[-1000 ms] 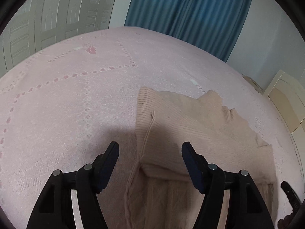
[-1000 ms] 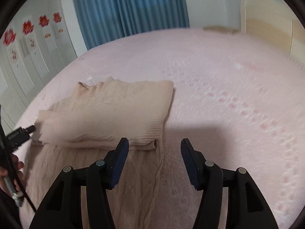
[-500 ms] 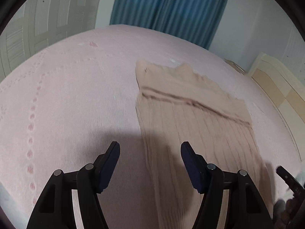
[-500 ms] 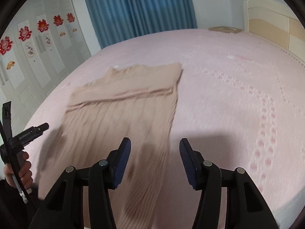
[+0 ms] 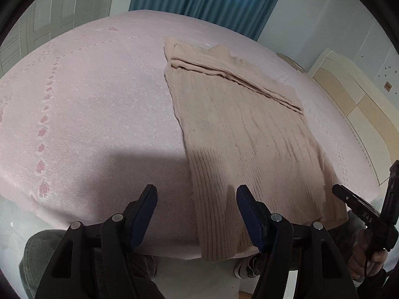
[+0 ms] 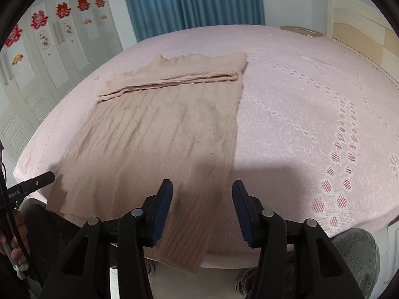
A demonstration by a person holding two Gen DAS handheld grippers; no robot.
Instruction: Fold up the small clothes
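A beige cable-knit sweater [image 5: 244, 134] lies flat on the pink bed, sleeves folded across its far end, and its ribbed hem hangs over the near edge. It also shows in the right wrist view [image 6: 159, 134]. My left gripper [image 5: 197, 194] is open and empty above the hem's left corner. My right gripper [image 6: 202, 189] is open and empty above the hem's right corner. The right gripper's tip shows at the right of the left wrist view [image 5: 349, 196]. The left gripper's tip shows at the left of the right wrist view [image 6: 37, 182].
The pink patterned bedspread [image 5: 87, 104] covers the bed [image 6: 311, 114]. Blue curtains [image 6: 192, 2] hang behind it, white wardrobe doors [image 6: 32, 67] stand to the left and a cream headboard [image 5: 356, 99] to the right. The person's legs [image 5: 42, 254] are at the bed's near edge.
Both grippers have pulled back from the folded sleeves at the sweater's far end to its hem at the near bed edge. The sweater has not moved.
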